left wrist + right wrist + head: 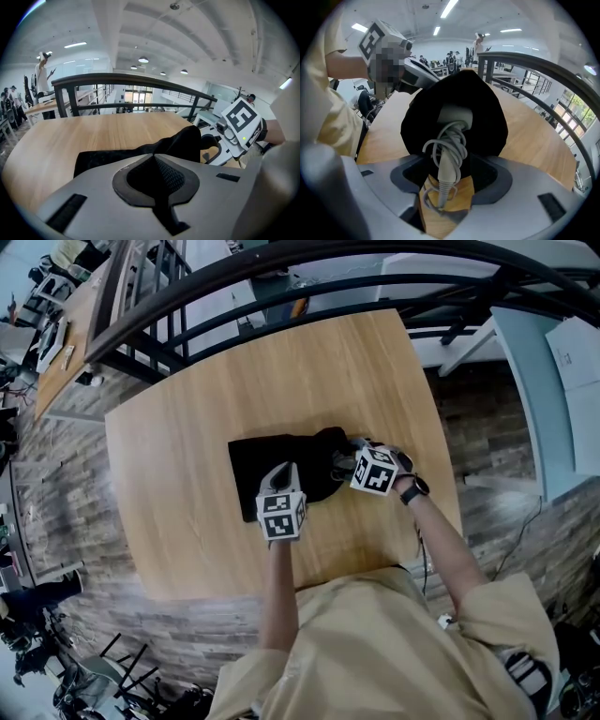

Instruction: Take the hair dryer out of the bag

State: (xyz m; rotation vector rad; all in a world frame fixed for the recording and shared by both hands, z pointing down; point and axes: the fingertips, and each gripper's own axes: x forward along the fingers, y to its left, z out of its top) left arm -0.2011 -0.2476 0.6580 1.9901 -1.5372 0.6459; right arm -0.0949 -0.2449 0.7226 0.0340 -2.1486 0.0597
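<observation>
The bag (pixel 267 457), black and soft, lies flat on the worktop (pixel 178 484), its mouth turned toward the person's right. The left hand-held gripper (pixel 285 471) sits at the bag's near edge with its jaws brought together, and dark cloth appears pinched between them. That looks like an anchoring hold, meant to keep the bag from sliding when something is drawn out of it.

At the bag's mouth, the right hand-held gripper (pixel 447 169) points straight into the opening. The hair dryer (pixel 451 117) is mostly inside the bag. Only its pale grey handle pokes out, with the cord (pixel 449 143) wound round it in loops. The jaws stand narrowly apart on either side of the handle's end, and bare wood shows in the gap beside it, so they straddle the handle without clamping it.

The removal seems barely begun. Closing on the stiff handle rather than on the loose cord loops should give the surer grip, since a loop could simply unwind. The pull would then run away from the bag's mouth, against the left hold.
</observation>
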